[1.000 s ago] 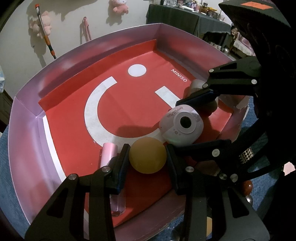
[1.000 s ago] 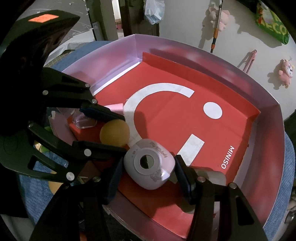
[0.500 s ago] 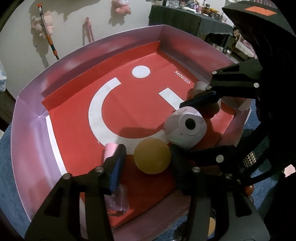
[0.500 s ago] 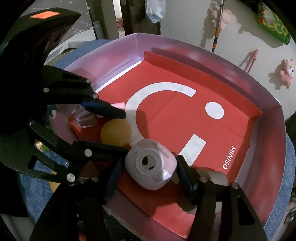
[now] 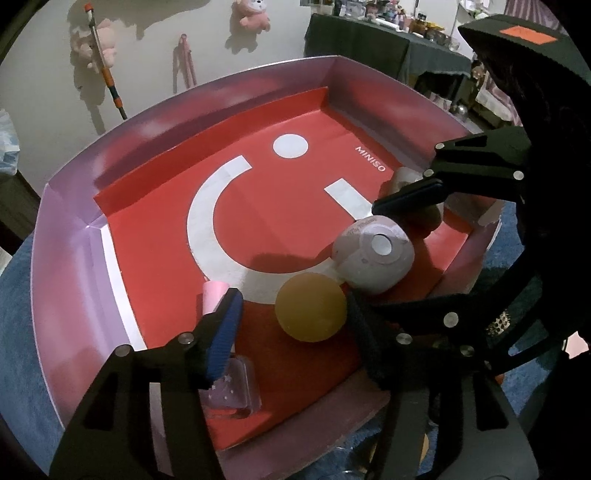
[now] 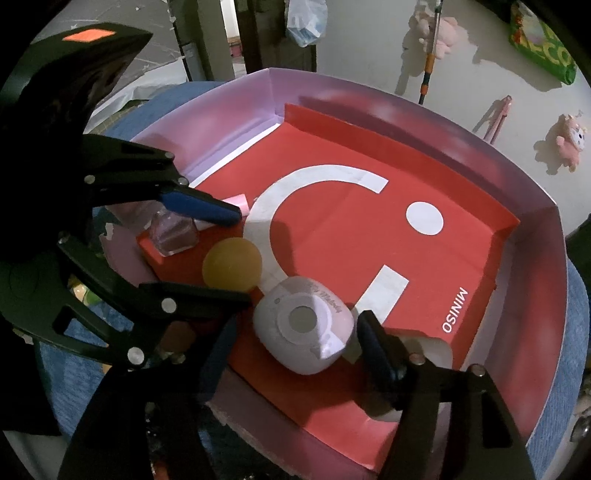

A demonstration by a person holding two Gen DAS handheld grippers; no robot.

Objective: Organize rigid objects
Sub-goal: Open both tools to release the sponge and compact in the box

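Note:
A pink box lined with red Miniso paper [image 5: 258, 206] [image 6: 480, 236] holds the objects at its near edge. A yellow ball [image 5: 311, 307] [image 6: 232, 264] rests on the lining between the fingers of my left gripper [image 5: 291, 325], which is open and apart from it. A small pale pink toy camera [image 5: 373, 258] [image 6: 304, 325] lies between the fingers of my right gripper [image 6: 291, 350], also open. A clear bottle with a pink cap [image 5: 229, 384] [image 6: 173, 232] lies by the left finger. A pale rounded object [image 5: 406, 177] [image 6: 432, 347] sits behind the camera.
The box stands on a blue cloth [image 5: 22, 302] [image 6: 576, 369]. Its walls [image 5: 66, 229] rise on all sides. A white wall with hung plush toys [image 5: 251, 14] and a stick [image 5: 107, 77] is behind. A dark table with clutter [image 5: 388, 48] stands far right.
My left gripper has opened and let go of the yellow ball, which now rests on the lining. My right gripper has opened wider around the camera. Both have drawn back a little.

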